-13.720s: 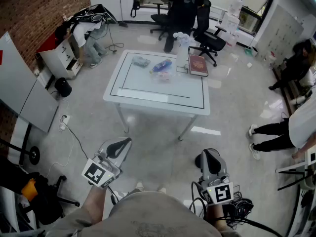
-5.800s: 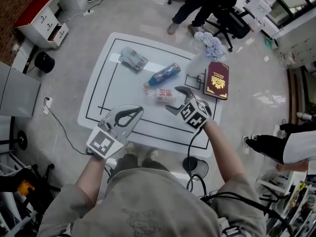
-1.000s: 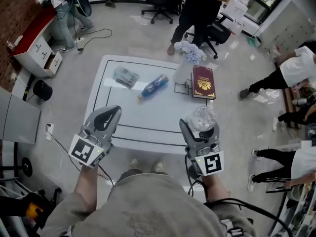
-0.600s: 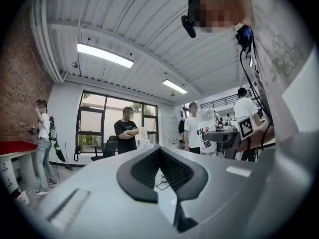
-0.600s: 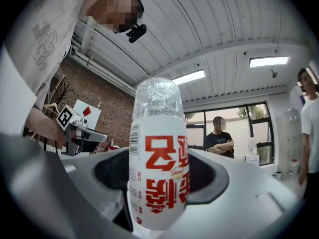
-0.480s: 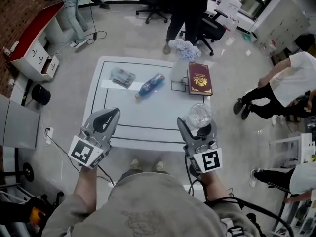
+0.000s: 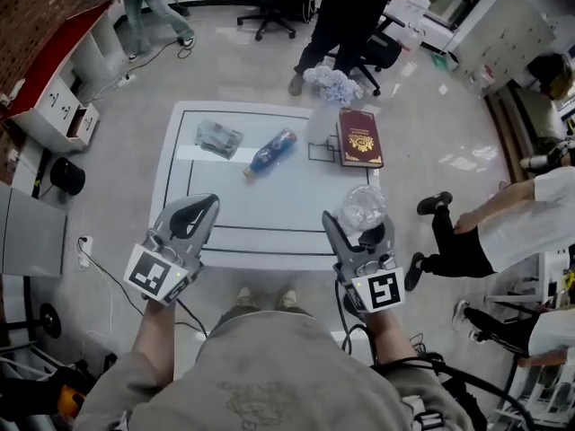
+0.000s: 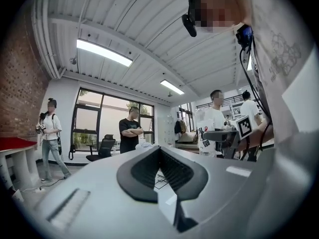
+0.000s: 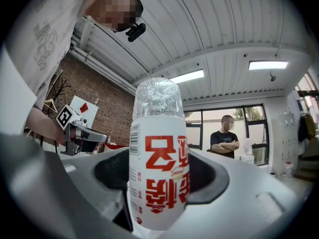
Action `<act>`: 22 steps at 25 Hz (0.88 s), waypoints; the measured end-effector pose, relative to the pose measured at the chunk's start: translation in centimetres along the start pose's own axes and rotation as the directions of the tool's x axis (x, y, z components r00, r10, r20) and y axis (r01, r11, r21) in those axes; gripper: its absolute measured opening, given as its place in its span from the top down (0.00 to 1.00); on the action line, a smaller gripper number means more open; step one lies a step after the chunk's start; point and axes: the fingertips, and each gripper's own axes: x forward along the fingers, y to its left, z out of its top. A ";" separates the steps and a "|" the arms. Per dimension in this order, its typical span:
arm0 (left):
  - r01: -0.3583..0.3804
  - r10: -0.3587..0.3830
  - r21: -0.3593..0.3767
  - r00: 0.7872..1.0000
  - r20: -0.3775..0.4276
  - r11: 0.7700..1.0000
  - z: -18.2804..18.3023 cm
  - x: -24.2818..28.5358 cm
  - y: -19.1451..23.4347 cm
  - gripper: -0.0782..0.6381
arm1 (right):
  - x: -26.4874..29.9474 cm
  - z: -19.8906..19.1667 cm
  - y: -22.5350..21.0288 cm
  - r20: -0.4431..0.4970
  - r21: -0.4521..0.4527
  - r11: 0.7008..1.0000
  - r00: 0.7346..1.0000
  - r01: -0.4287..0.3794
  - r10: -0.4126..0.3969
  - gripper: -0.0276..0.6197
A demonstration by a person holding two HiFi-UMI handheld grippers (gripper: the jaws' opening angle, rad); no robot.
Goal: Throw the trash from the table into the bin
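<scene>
Clear plastic bottle [image 9: 158, 153], white label, red print: clamped upright between jaws of right gripper [image 7: 359, 239], lower right of centre in head view, over near table corner.
Left gripper [image 7: 190, 221]: jaws closed together, nothing between; lower left.
White table [image 7: 269, 206]: blue bottle [image 7: 272, 153] lying upper centre, crumpled wrapper [image 7: 218, 137] upper left, both apart from grippers.
Red book [image 7: 359, 137], flower vase [image 7: 325, 106]: upper right, likely not trash.
Bin: in no view.
Progress, judged: early. One item in hand, none seen binned, two left on table.
</scene>
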 end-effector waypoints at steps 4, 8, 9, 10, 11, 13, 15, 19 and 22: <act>0.039 -0.039 -0.008 0.999 0.016 0.999 0.2 0.3 0.1 0.89 | -0.6 0.4 -0.1 0.004 -0.017 0.999 0.999 0.047 -0.046 0.49; 0.111 -0.110 -0.012 0.994 0.023 0.994 0.1 1.2 -0.4 0.89 | -2.4 0.7 -0.6 0.000 -0.050 0.992 0.993 0.119 -0.119 0.49; 0.136 -0.136 -0.013 0.990 0.025 0.991 0.0 1.6 -0.8 0.89 | -2.9 0.8 -0.8 -0.003 -0.058 0.988 0.990 0.143 -0.143 0.49; 0.165 -0.164 -0.011 0.986 0.028 0.986 -0.1 2.1 -1.2 0.89 | -3.6 0.8 -1.0 -0.005 -0.063 0.984 0.986 0.168 -0.168 0.49; 0.194 -0.194 -0.007 0.980 0.031 0.981 -0.2 2.6 -1.8 0.89 | -4.3 0.9 -1.2 -0.006 -0.069 0.979 0.981 0.193 -0.194 0.49; 0.254 -0.254 -0.002 0.967 0.035 0.967 -0.3 3.7 -3.3 0.89 | -6.0 1.1 -1.6 -0.013 -0.081 0.966 0.969 0.246 -0.248 0.49; 0.310 -0.309 -0.007 0.950 0.040 0.951 -0.3 5.1 -4.9 0.89 | -8.0 1.2 -2.1 -0.024 -0.096 0.950 0.954 0.297 -0.300 0.49; 0.421 -0.419 -0.025 0.906 0.061 0.907 0.3 8.1 -9.1 0.89 | -12.6 1.5 -3.7 -0.043 -0.127 0.906 0.910 0.404 -0.412 0.49; 0.501 -0.498 -0.015 0.863 0.082 0.865 0.8 10.2 -12.7 0.89 | -16.8 2.1 -5.3 -0.038 -0.136 0.856 0.861 0.498 -0.507 0.49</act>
